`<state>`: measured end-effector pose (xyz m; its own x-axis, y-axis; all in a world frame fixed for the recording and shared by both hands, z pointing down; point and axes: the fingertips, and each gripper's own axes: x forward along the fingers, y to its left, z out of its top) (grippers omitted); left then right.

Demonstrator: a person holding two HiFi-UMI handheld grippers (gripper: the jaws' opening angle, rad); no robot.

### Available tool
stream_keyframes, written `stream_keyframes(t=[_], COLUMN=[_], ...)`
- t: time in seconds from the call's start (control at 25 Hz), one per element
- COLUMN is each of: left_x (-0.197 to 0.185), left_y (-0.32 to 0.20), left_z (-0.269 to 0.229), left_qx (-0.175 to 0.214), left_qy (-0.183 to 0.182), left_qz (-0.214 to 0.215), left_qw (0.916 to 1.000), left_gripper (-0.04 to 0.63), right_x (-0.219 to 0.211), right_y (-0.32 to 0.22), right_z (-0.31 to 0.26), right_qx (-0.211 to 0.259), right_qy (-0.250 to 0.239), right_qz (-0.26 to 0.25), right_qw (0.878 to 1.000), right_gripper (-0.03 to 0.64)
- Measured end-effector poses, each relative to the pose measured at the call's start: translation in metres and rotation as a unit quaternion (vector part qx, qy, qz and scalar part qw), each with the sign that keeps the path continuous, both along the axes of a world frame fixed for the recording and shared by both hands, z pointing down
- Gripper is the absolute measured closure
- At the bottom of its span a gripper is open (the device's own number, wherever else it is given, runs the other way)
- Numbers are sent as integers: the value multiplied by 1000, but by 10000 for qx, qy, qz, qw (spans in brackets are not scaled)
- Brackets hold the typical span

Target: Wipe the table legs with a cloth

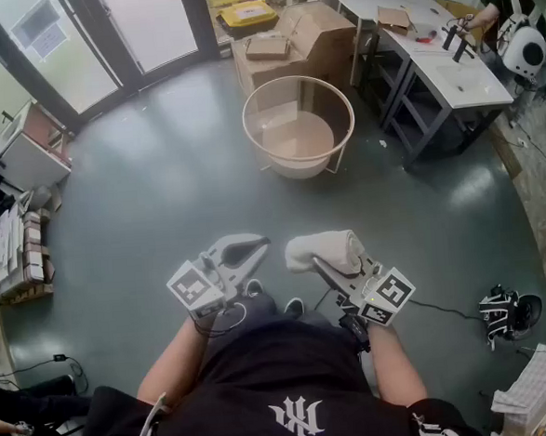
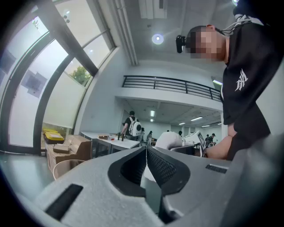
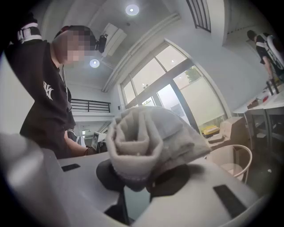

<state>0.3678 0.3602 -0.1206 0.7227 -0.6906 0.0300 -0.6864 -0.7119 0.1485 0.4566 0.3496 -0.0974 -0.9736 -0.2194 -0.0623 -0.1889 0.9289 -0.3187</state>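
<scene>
Head view gives the whole layout: both grippers held out at waist height over the grey floor (image 1: pixel 159 192), the left gripper (image 1: pixel 256 247) and the right gripper (image 1: pixel 319 261) just beside each other. A rolled cloth (image 1: pixel 327 250) sits at the right one's tip. Past them is a beige tub (image 1: pixel 249 121), then cardboard boxes (image 1: pixel 288 36), and off to the upper right a white surface (image 1: pixel 459 76) on dark legs (image 1: pixel 413 111). So the cloth is well apart from the legs.

Left gripper view shows what you can't really get from above: on the left gripper (image 2: pixel 146 150) the fingers (image 2: pixel 165 167) are pressed together with nothing between them. The cloth (image 2: pixel 168 139) peeks out just behind them, and there's a balcony railing (image 2: pixel 168 84) high up that the head view never catches.

Right gripper view looks at the cloth (image 3: pixel 146 137) end-on, so you can see the spiral of the roll. On the right gripper (image 3: pixel 143 181) the fingers (image 3: pixel 178 181) are clamped on the roll's lower part. Most of it bulges up and out over the tips, flopping a bit to the right. The tub (image 3: pixel 230 157) shows at the right edge.
</scene>
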Motion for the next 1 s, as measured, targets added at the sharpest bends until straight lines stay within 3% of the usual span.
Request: stream_keyframes(t=[0.32,0.48,0.56,0.8,1.0], left_x=[13,13,9,-30,-68], left_y=[8,10,16,15,-10], left_z=[13,46,51,70,74], left_qx=[-220,-818,-894,-951,-1066], left_qy=[-18,-34,38,-233,-30], left_qz=[128,300,251,144,-24], left_qw=[9997,9962,9957,9951,9943], left_gripper=[588,588,588,588,588], right_x=[-5,-9,-15,-36,-62], right_y=[11,7,10,-2,-21], right_z=[12,36,49,77,87], right_qx=[-166,-632,-739,-898,-924], right_qy=[-59,-43,8,270,741], right_qz=[-200,-282,-359,-236,-153], right_qw=[9996,9976,9966,9953,9928], right_gripper=[531,531,531,531,529])
